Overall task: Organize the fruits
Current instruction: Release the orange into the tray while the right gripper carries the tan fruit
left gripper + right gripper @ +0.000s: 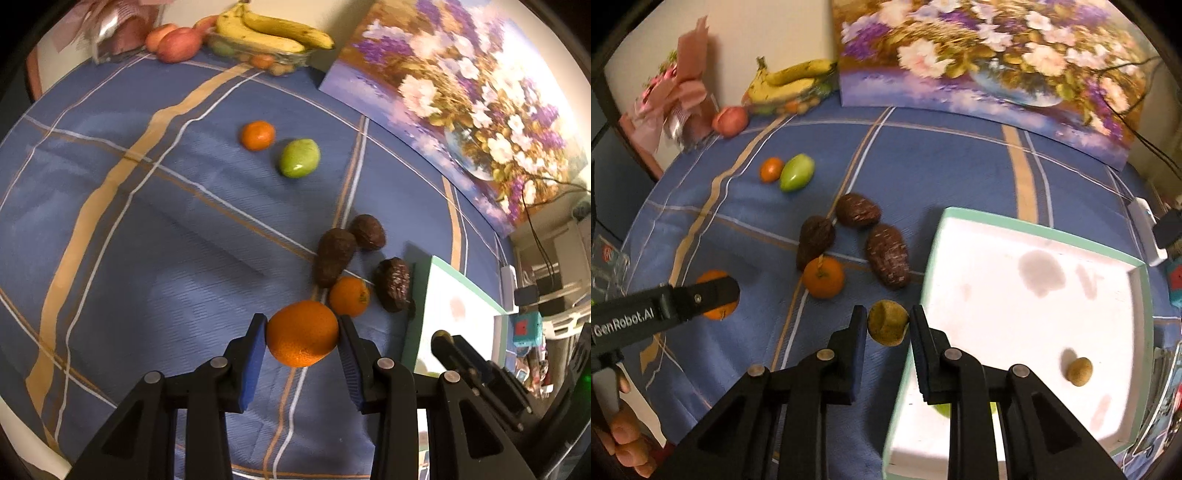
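Left wrist view: jaws clamp a dimpled orange [302, 332]; right jaws pinch a fuzzy brown kiwi [887, 322].

A blue checked tablecloth [923, 162] with tan and white stripes covers the table. Leaning against the cream wall [768, 33] behind it stands a flower painting [979, 62] (white and purple blooms in a vase). Left of the painting, by the same wall, is a pink wrapped bouquet [679, 92]. Right of the painting, black cables [535, 229] hang down past cluttered white shelving [561, 251]. The light is warm and dim.
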{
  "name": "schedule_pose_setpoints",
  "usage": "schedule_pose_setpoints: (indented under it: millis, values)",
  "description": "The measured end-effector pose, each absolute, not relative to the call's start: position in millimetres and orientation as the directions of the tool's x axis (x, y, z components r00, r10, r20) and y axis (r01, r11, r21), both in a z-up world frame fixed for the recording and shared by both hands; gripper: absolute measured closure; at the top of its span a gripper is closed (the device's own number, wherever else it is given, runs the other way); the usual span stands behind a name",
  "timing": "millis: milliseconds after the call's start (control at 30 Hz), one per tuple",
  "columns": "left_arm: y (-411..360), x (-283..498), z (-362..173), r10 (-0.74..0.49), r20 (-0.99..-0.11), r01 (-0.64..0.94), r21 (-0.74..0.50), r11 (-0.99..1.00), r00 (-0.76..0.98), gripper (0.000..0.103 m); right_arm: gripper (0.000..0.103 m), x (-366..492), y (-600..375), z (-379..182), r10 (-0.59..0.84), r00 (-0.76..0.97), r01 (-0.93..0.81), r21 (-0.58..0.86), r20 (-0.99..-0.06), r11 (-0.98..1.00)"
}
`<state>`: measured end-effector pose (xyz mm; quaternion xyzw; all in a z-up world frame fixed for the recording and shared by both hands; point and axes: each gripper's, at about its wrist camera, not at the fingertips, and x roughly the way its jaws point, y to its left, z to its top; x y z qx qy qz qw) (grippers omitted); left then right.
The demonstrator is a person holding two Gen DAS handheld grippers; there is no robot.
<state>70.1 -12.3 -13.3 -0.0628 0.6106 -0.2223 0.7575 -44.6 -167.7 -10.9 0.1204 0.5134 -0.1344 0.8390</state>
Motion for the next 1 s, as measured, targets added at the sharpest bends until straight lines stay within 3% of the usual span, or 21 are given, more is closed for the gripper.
schedule_pose_setpoints:
  millis: [533, 1000]
  values:
    - [-130.3, 25.8, -2.3, -0.438, -0.894, 0.575, -0.307, 0.758, 0.1, 0.062, 0.078, -79.5, -263.4, -5.1, -0.242, 0.37, 0.609, 0.038, -0.897, 0.793]
    - [-195.1, 18.8, -24.3, -0.415, -0.908, 0.649, -0.281, 0.707, 0.06, 0.062, 0.078, -82.8, -308.5, -11.7, -0.267, 0.331, 0.666, 0.023, -0.905, 0.746]
